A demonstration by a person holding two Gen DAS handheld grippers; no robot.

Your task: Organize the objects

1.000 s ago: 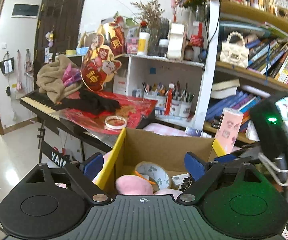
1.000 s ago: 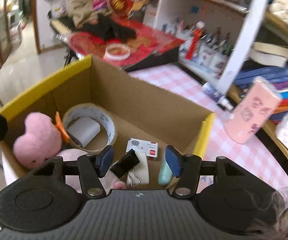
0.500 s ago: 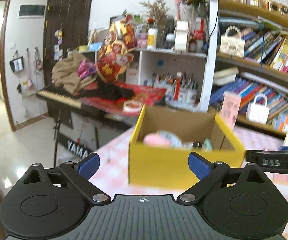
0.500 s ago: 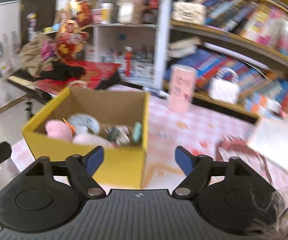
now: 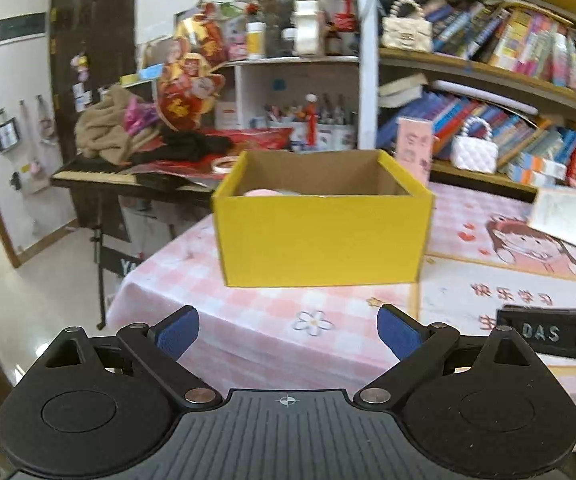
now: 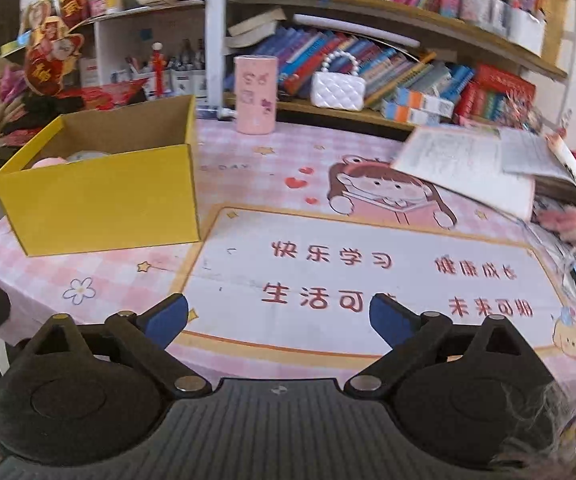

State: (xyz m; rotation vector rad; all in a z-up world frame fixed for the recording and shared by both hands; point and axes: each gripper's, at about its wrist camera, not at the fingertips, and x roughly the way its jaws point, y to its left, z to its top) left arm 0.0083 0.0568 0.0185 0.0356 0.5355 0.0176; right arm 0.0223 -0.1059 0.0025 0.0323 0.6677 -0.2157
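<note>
A yellow cardboard box stands on the pink checked tablecloth; it also shows in the right wrist view at the left. A pink plush top peeks over its rim; the rest of its contents are hidden. My left gripper is open and empty, well in front of the box, near the table's front edge. My right gripper is open and empty, above the printed mat, to the right of the box.
A pink cylinder and a white quilted bag stand by the bookshelf behind the table. Open books lie at the right. A cluttered keyboard stands left of the table. The other gripper's body is at my left view's right edge.
Both grippers have pulled back from above the box to the table's near side. The right gripper, which hovered over a binder clip in the box, is now wider open and empty.
</note>
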